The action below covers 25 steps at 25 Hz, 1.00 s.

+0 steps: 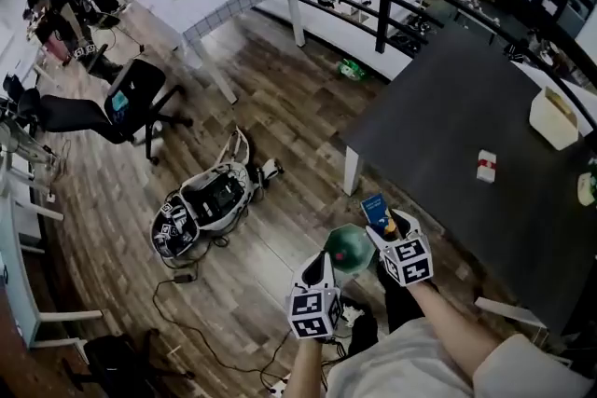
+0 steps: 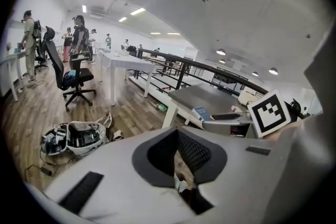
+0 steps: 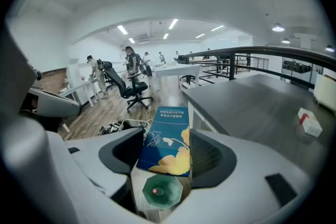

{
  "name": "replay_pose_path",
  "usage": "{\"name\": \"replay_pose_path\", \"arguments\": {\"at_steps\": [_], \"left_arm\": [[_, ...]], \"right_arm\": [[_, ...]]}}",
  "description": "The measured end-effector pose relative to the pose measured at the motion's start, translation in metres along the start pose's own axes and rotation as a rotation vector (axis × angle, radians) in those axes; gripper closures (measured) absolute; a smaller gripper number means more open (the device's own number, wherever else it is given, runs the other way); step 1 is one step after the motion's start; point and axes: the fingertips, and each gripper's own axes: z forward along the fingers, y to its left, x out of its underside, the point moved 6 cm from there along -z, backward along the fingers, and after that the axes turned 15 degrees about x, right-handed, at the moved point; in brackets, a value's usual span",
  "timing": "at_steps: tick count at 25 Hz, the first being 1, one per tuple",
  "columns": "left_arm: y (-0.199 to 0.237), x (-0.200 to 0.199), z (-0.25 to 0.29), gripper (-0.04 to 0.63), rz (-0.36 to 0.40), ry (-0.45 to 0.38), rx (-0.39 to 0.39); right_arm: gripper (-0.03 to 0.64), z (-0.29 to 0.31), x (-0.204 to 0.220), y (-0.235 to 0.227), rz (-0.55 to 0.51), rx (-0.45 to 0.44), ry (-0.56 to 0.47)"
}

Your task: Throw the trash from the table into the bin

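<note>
Standing by the corner of the dark table (image 1: pixel 448 107), the person holds both claws out over the wooden floor. The right claw (image 1: pixel 387 230) is pinching a blue box (image 3: pixel 165 139) with a yellow flower print, one jaw on each side of it and the box's far end sticking out past the tips. A green bin (image 1: pixel 351 247) sits on the floor just under that claw, between it and the left claw (image 2: pixel 177 136), whose jaws are pressed together at the tips with nothing in them. A small white-and-red pack (image 1: pixel 486 165) lies on the table, well ahead and to the right of the right claw
</note>
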Motion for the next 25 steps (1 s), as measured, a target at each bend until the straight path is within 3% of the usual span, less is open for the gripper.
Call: {"name": "replay_pose_path", "arguments": {"at_steps": [3, 6, 13, 16, 25], "left_arm": [[0.011, 0.025, 0.001, 0.571, -0.022, 0.028, -0.023], [0.021, 0.051, 0.008, 0.571, 0.005, 0.084, -0.049], [0.060, 0.127, 0.062, 0.571, -0.033, 0.123, -0.064], [0.077, 0.175, 0.087, 0.571, -0.017, 0.165, -0.053], [0.140, 0.341, 0.144, 0.571, -0.116, 0.196, -0.034]], "right_arm": [[0.318, 0.005, 0.021, 0.009, -0.037, -0.053, 0.030], [0.318, 0.014, 0.050, 0.017, -0.076, -0.092, 0.079], [0.318, 0.086, 0.128, 0.030, -0.136, -0.170, 0.176], [0.318, 0.128, 0.169, 0.040, -0.112, -0.159, 0.215], [0.318, 0.229, 0.330, 0.082, -0.155, -0.180, 0.323]]}}
